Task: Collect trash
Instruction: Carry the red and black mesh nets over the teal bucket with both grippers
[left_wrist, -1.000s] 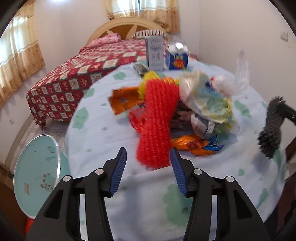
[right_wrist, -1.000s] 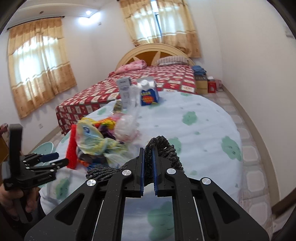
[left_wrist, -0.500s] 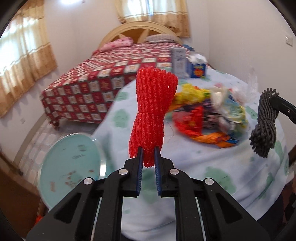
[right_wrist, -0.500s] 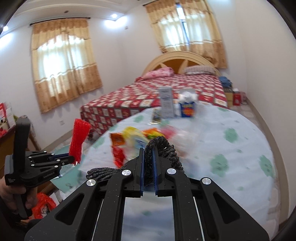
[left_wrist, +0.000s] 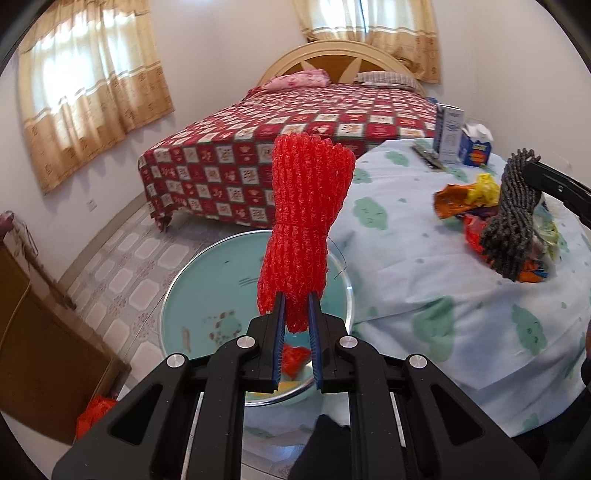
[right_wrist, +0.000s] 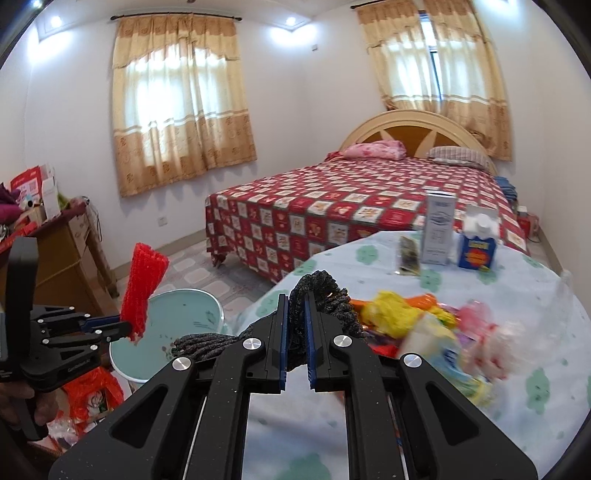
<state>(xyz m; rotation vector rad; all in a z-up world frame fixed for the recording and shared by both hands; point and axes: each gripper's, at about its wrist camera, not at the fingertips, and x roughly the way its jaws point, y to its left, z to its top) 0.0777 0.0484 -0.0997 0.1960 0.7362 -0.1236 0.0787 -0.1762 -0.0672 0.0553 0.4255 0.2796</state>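
- Left gripper (left_wrist: 296, 325) is clamped on the lower end of a bundled red foam-net sleeve (left_wrist: 306, 229). Bundle stands upright, long axis along the fingers, free end up.
- Key relation: the round pale-teal bin with a chrome rim (left_wrist: 207, 295) sits on the floor directly below and just past the left fingers, off the table's left edge. I'd judge the next move is a short drop or lowering straight down.
- Some red and yellow scraps already show inside the bin, under the jaws.
- Right gripper (right_wrist: 295, 332) is pinched on a dark grey knotted net bundle (right_wrist: 314, 295). One tail hangs out to its left.
- That bundle hangs over the table's left part, near the edge. The left tool is clearly nearer the bin and the right one has to cross over the edge to reach it.
- Round table with a light blue, green-blotched cloth (left_wrist: 461, 314) holds the remaining heap of crumpled coloured wrappers and plastic bags (right_wrist: 424, 332), just beside the right fingers.
- At the far edge: tall grey-white carton (right_wrist: 438, 229), small blue carton (right_wrist: 477, 247), dark flat packet (right_wrist: 408, 254).
- Risk: the overhanging cloth borders the bin rim and both tools converge on the same opening.
- Orange plastic bag (right_wrist: 92, 398) lies on the floor beside the bin, not in the drop path.
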